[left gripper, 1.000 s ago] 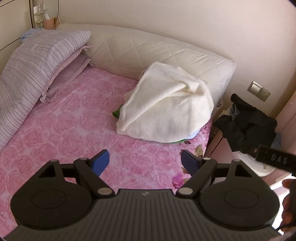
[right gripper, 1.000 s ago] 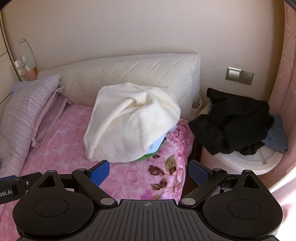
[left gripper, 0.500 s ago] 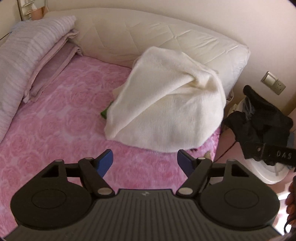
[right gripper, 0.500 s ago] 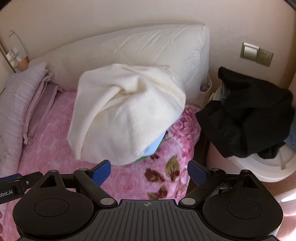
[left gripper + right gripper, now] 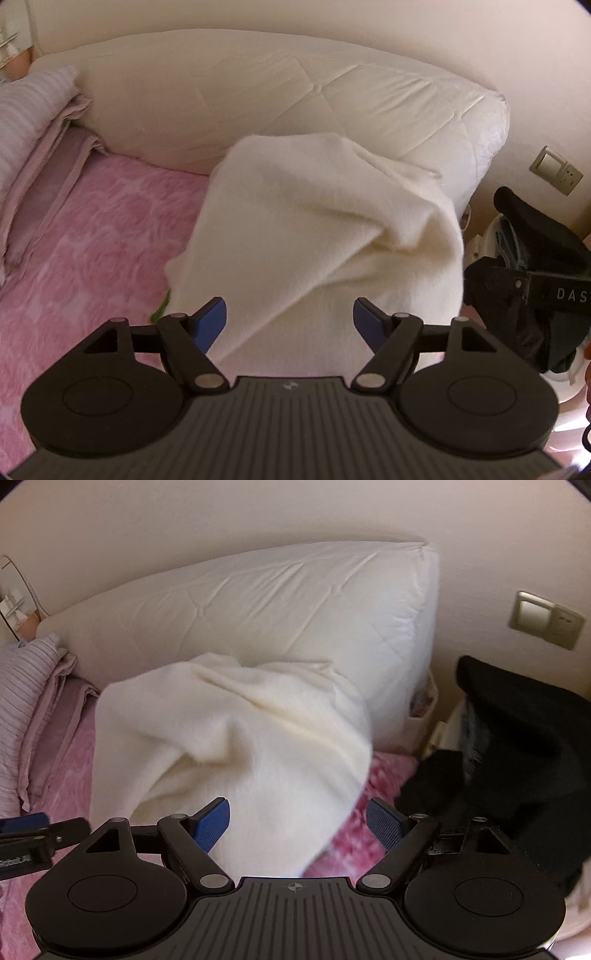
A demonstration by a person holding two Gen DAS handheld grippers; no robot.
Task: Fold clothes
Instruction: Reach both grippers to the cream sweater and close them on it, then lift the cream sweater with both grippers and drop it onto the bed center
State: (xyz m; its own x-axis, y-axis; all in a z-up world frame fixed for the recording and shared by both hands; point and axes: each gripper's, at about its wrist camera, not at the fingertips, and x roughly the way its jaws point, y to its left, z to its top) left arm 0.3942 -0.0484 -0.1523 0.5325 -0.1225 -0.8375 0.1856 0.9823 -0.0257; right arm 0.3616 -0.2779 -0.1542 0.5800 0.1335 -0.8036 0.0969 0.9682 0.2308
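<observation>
pink rose-print bedspread (image 5: 92,236) carries a quilted white bolster (image 5: 295,103) along the wall; cream knit garment (image 5: 314,236) lies heaped against it. left gripper (image 5: 290,319) and right gripper (image 5: 297,821) gape wide, empty, just before the heap.

Two hand-held grippers are seen: the left hand-held gripper (image 5: 289,319) and the right hand-held gripper (image 5: 298,821), each with two blue pads. One cream garment (image 5: 317,236) is counted on one bed (image 5: 92,236). One quilted white cushion (image 5: 280,99), one black clothes heap (image 5: 517,746) and one wall switch plate (image 5: 546,618) are counted.
</observation>
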